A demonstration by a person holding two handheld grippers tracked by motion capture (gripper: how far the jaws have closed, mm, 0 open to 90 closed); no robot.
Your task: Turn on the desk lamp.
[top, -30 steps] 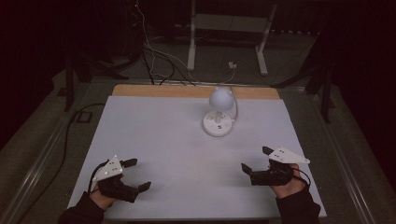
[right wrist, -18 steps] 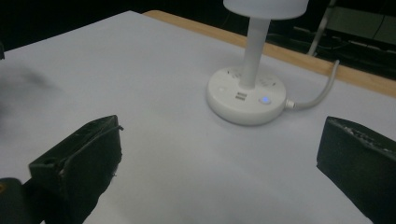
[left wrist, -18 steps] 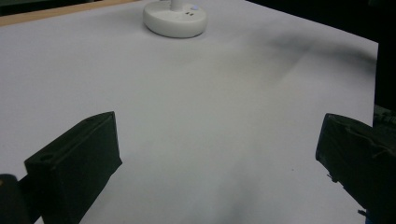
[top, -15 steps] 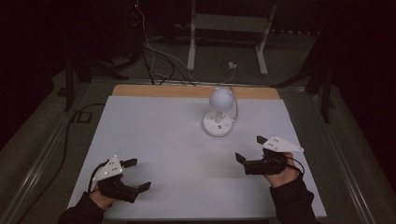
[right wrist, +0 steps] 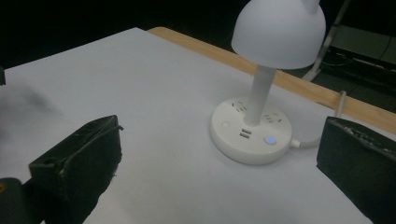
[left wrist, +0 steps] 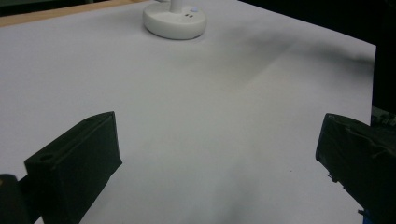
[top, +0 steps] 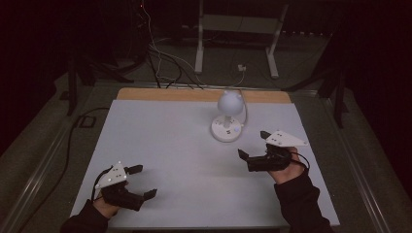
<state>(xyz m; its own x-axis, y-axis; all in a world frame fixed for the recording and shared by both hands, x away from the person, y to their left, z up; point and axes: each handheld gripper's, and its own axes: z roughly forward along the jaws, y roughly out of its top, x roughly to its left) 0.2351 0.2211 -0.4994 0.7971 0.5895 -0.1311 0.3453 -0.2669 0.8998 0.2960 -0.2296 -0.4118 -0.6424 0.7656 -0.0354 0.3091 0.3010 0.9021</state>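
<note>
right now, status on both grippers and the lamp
Left gripper open, empty, near table edge. Right gripper open, empty, just short of the lamp. Lamp upright on white table, blue button light on. Nothing between jaws and lamp base.

White-topped table (top: 184, 145), wood strip at far edge; white desk lamp (top: 228, 116) standing far-centre.
</note>
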